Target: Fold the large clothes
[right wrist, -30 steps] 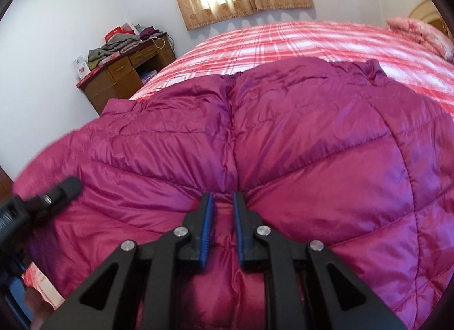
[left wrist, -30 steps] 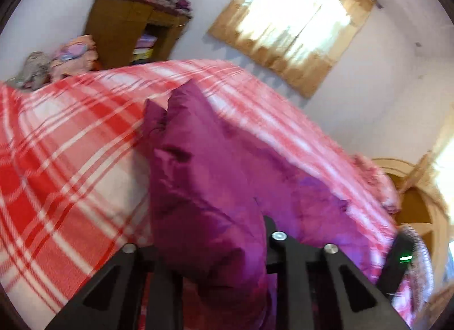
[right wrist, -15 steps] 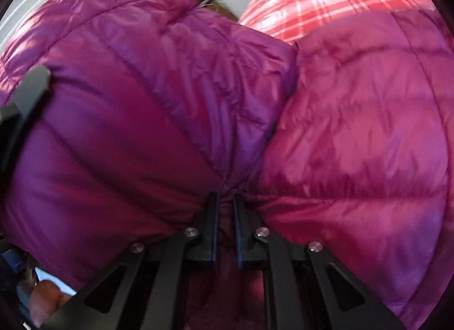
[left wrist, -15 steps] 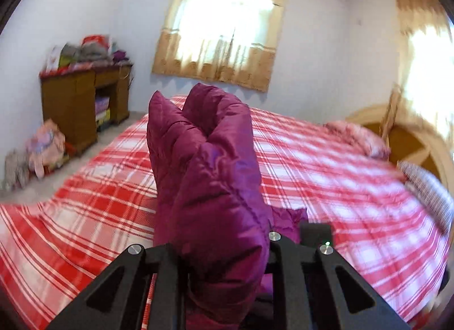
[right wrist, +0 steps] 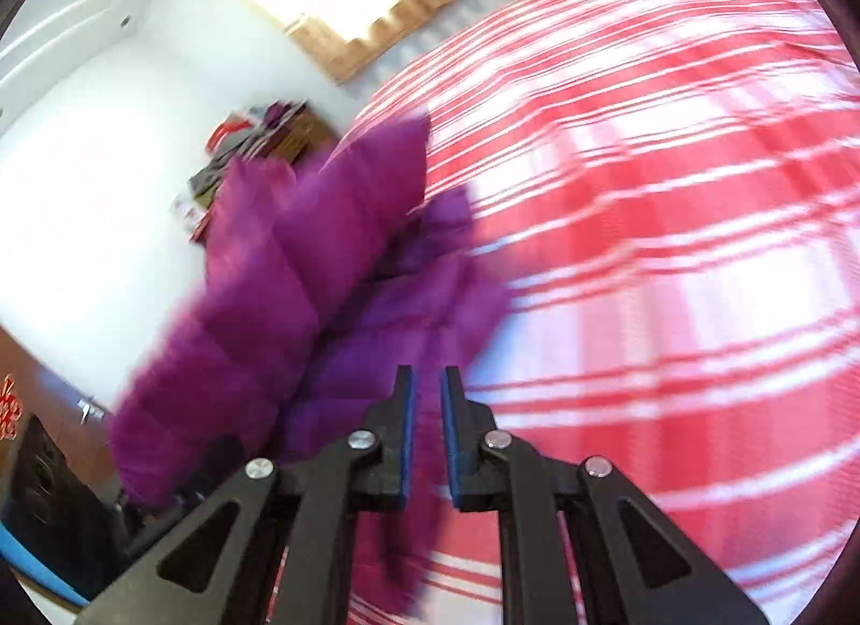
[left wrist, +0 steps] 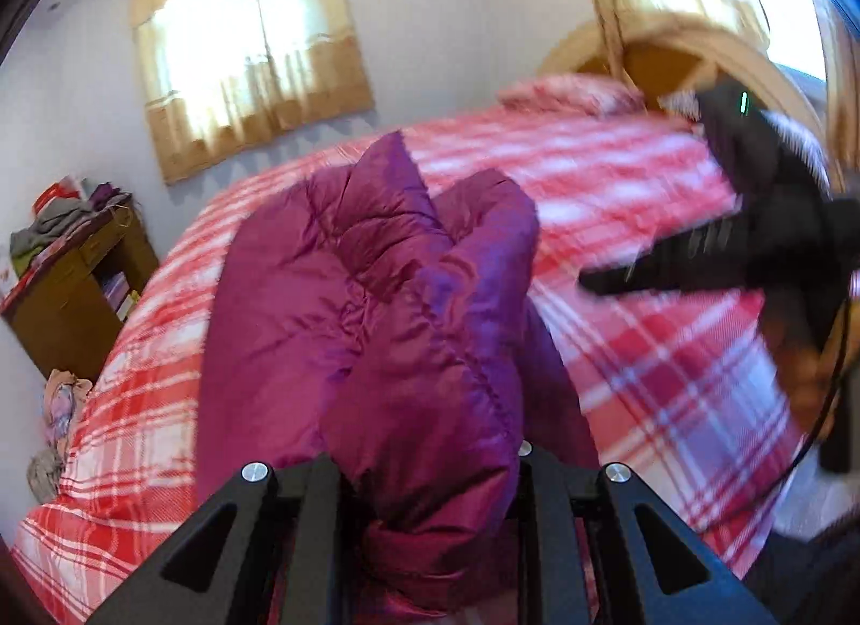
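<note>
Jacket (left wrist: 371,335), magenta puffer, fills centre of left wrist view, bunched thick between the left gripper (left wrist: 424,469) jaws, which clamp it. Right gripper (right wrist: 427,404) at bottom centre of its view: jaws nearly closed, w/ only a narrow gap & nothing seen pinched; jacket sits upper left of it over the plaid bed (right wrist: 672,259). Judged best: regrip a free hem w/ right, spread flat on bed before folding.

Magenta jacket (left wrist: 376,313) between left jaws
</note>
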Available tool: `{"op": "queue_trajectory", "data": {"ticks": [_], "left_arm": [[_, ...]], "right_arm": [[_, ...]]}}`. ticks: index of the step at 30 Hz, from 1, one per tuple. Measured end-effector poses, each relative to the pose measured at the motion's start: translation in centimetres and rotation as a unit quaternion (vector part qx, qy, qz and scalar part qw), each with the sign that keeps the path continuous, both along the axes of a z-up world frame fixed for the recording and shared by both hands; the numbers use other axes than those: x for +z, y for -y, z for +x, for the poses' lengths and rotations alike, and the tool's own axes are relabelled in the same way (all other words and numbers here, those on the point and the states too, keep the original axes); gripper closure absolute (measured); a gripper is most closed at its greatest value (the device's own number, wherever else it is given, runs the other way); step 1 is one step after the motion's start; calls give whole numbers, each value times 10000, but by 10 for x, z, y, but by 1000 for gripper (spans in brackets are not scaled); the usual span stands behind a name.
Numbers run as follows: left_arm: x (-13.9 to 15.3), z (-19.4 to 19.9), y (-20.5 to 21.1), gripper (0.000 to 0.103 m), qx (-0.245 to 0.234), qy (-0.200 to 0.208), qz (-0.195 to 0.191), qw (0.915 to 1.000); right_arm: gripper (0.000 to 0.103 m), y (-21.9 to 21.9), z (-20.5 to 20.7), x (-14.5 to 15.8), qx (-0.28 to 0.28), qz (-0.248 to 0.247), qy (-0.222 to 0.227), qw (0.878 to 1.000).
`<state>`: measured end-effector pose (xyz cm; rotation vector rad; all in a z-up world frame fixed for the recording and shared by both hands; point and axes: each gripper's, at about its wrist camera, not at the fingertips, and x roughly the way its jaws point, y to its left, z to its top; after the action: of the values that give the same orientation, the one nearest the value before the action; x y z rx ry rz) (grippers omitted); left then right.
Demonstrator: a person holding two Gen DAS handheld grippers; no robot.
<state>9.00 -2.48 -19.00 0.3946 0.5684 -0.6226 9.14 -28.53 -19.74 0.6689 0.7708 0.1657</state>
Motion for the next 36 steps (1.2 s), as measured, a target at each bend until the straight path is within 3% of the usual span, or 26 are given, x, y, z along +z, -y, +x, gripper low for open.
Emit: {"op": "queue_trajectory", "data": {"ticks": [7, 9, 10, 11, 13, 16, 18, 20, 22, 27, 29, 32, 34, 36], "left_arm": [[-46, -20, 22, 86, -266, 294, 638, 9972], [-52, -25, 25, 86, -318, 371, 696, 9964], [-53, -25, 23, 86, -340, 375, 698, 9963], [-53, -25, 22, 86, -358, 363, 681, 9964], [-52, -23, 17, 86, -385, 284, 596, 9971], [-46, -17, 13, 86, -413, 257, 596, 9970], [-45, -19, 12, 83, -474, 301, 661, 9962], [-40, -21, 6, 79, -515, 214, 667, 9962], [-32, -25, -1, 71, -709, -31, 612, 9956], [-13, -55, -38, 47, -1179, -46, 752, 9902], [-4, -64, -56, 46, -1269, -89, 696, 9894], [17, -58, -93, 43, -1164, -485, 218, 9918], [33, -37, -118, 41, -810, -734, -365, 9933], [46, -3, -135, 35, -167, -802, -797, 9934]], "right_arm": [[87, 20, -17, 4, -92, 292, -41, 9995], [81, 13, -8, 11, 38, 323, -17, 9995], [68, 10, -7, 14, 71, 304, 6, 9995], [43, 11, -8, 13, 99, 267, 18, 9996], [29, 4, 6, 17, 114, 158, 66, 9998], [33, -11, 21, 17, 364, 120, 192, 9991], [51, -23, 36, 13, 478, -91, -6, 9988], [76, -34, 48, 5, 637, -397, -207, 9970], [82, -34, 54, -3, 688, -429, -330, 9962], [84, -29, 56, -12, 671, -425, -424, 9959], [84, -27, 58, -16, 657, -311, -459, 9963], [84, -26, 57, -20, 665, -289, -458, 9963], [84, -25, 57, -20, 661, -284, -467, 9963], [84, -30, 59, -13, 701, -395, -413, 9959]]}}
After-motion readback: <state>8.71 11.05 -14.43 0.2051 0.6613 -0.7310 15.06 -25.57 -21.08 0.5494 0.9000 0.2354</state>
